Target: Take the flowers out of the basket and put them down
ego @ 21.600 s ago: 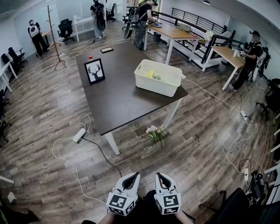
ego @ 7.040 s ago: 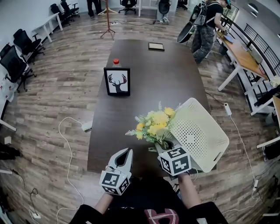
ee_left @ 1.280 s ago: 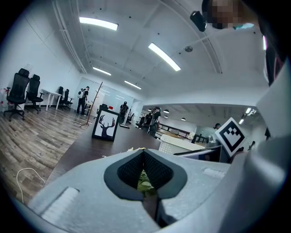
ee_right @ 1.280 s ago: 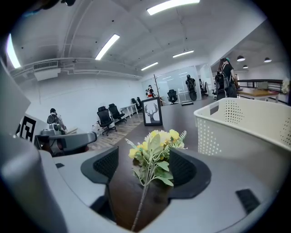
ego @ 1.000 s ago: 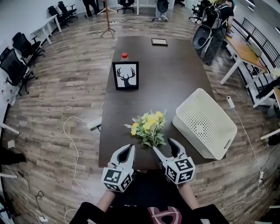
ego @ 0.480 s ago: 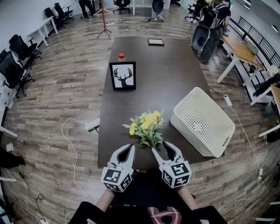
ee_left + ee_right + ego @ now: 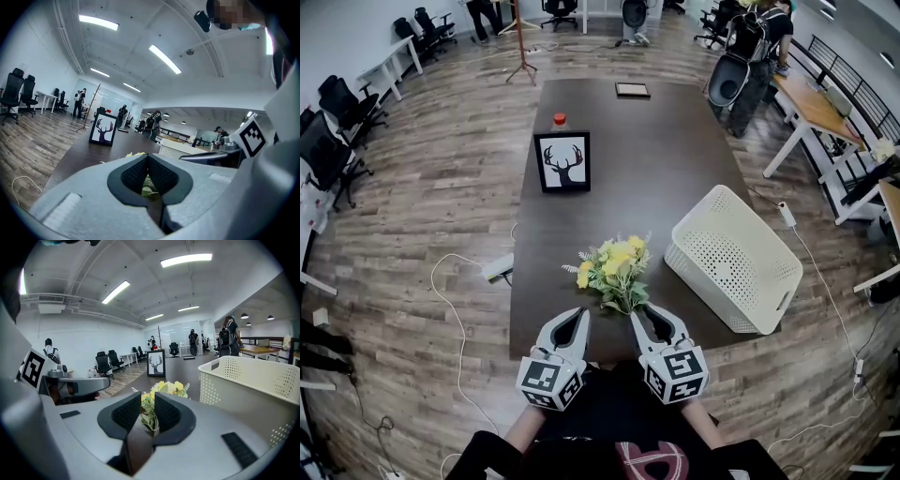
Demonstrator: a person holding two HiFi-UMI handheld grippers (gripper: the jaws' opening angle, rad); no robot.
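The bunch of yellow flowers [image 7: 614,267] with green leaves rests on the dark table [image 7: 675,159], left of the white perforated basket [image 7: 736,267], and nothing holds it. My right gripper [image 7: 651,312] hovers just behind the stems at the table's front edge. Its jaws are closing with a narrow gap and nothing between them. Through that gap the right gripper view shows the flowers [image 7: 164,389] farther off and the basket [image 7: 253,380] to the right. My left gripper [image 7: 578,314] is beside it, fingertips together and empty. In the left gripper view, the left gripper [image 7: 147,157] points toward the flowers.
A framed deer picture [image 7: 562,161] stands mid-table with a red-capped bottle [image 7: 560,120] behind it and a small dark frame [image 7: 632,90] at the far end. A power strip [image 7: 499,268] and cables lie on the floor to the left. People stand near desks at the back right.
The right gripper's jaws have narrowed from wide open, and it has drawn back a little from the flower stems. The flowers, basket and left gripper stay put.
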